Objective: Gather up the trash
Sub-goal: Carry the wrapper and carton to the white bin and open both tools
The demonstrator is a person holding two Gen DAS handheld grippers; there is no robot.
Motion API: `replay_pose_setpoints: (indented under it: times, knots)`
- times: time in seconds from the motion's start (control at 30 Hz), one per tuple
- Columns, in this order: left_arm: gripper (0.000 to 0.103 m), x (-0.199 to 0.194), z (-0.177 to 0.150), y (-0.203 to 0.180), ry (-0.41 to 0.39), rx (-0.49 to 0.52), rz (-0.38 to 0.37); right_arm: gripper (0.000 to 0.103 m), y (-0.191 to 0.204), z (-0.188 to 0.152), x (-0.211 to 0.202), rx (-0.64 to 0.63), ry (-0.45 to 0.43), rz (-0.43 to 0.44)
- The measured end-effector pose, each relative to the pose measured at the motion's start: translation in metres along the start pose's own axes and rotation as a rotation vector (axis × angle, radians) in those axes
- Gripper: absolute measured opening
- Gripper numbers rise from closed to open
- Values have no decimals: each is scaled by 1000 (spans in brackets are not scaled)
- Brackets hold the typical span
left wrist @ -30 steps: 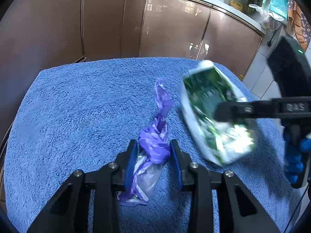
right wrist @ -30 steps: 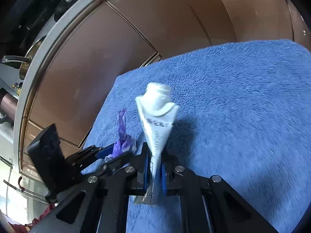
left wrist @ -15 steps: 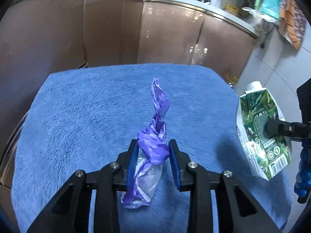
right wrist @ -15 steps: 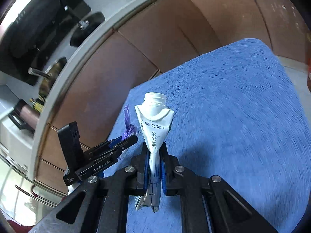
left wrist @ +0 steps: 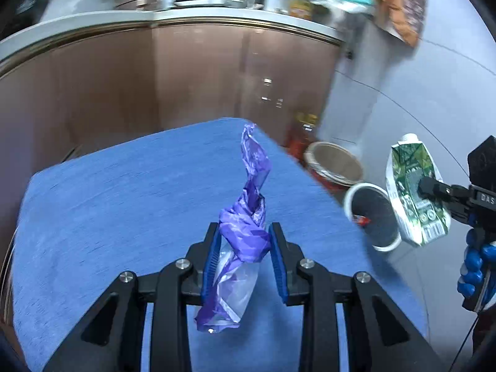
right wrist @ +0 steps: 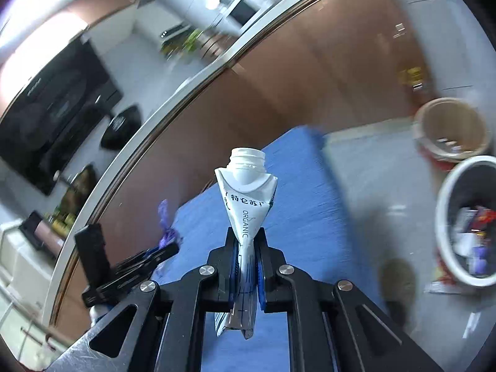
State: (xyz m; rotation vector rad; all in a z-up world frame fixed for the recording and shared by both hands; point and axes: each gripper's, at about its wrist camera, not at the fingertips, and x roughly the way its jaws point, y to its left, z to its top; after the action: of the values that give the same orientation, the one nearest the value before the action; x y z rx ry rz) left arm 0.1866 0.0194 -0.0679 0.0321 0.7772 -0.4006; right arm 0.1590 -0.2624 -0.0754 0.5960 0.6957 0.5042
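My left gripper [left wrist: 245, 259] is shut on a twisted purple plastic wrapper [left wrist: 248, 223] and holds it up above the blue towel [left wrist: 124, 210]. My right gripper [right wrist: 247, 255] is shut on a flattened green and white milk carton [right wrist: 246, 214], lifted past the towel's right edge; the carton also shows in the left wrist view [left wrist: 414, 193]. A white trash bin [right wrist: 465, 220] with litter inside stands on the floor to the right, also seen in the left wrist view [left wrist: 373, 215]. The left gripper [right wrist: 155, 255] with the wrapper [right wrist: 166, 226] shows in the right wrist view.
A tan bucket [right wrist: 449, 128] stands on the floor behind the bin. Brown cabinet fronts [left wrist: 201, 77] run behind the towel-covered table. A dark slipper [right wrist: 398, 282] lies on the floor near the bin.
Both grippers have lifted and swung right with their loads. The carton has moved off the towel toward the bin, and the bin and bucket have come into view.
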Motion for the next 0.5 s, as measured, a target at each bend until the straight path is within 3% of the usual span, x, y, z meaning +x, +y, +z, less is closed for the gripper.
replay_pose_setpoints:
  times: [0.23,0.37,0.5]
  knots:
    - [30,54,40,-113,46,139,-131,10,-67,17,-61,24,-140,-290]
    - [30,99,60,-182,88,216,-208,10,-113,21,-75,34,-163,-436]
    - [30,142,68,-225,135,253,-237,10,-158,21,-71,60,-154,-555]
